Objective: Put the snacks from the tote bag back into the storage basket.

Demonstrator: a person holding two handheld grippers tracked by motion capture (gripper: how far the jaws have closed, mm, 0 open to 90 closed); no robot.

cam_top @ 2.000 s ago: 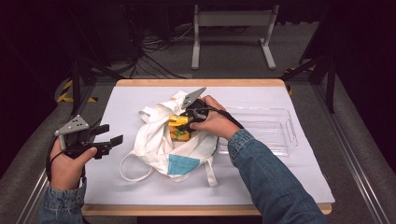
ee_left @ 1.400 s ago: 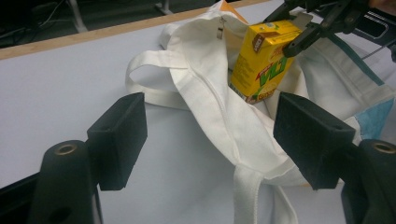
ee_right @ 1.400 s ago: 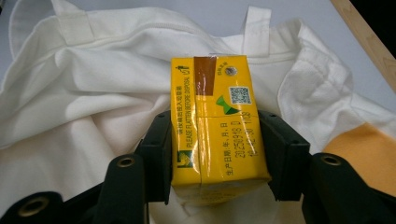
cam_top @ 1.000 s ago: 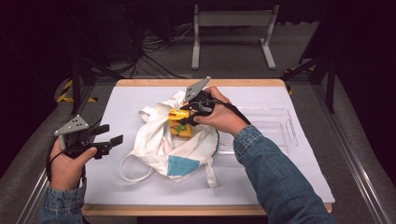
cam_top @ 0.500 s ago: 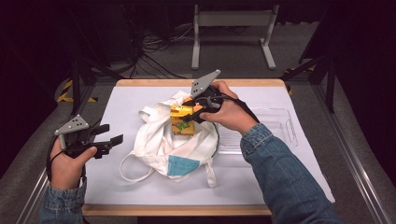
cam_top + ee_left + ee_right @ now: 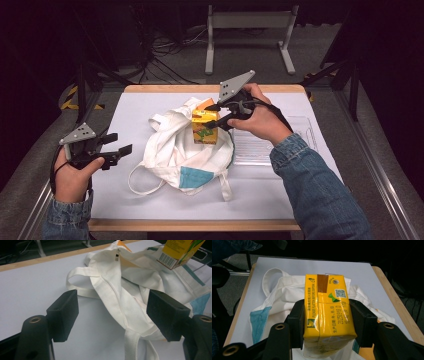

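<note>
Carton (image 6: 204, 128) above bag (image 6: 172, 152), tray (image 6: 307, 131) right.

Clear plastic tray (image 6: 305, 135) lies right of centre; white table (image 6: 150, 200); grey stand (image 6: 250, 20) beyond.

Premises read as a lab or recording workroom, not a home. A wood-edged tabletop (image 6: 150, 89) under white sheeting stands on grey carpet. Beyond the tabletop: loose cables (image 6: 165, 55) across the floor and a white metal stand (image 6: 248, 22). Left of the tabletop, yellow-black hazard tape (image 6: 70, 97). Surroundings dark.
</note>
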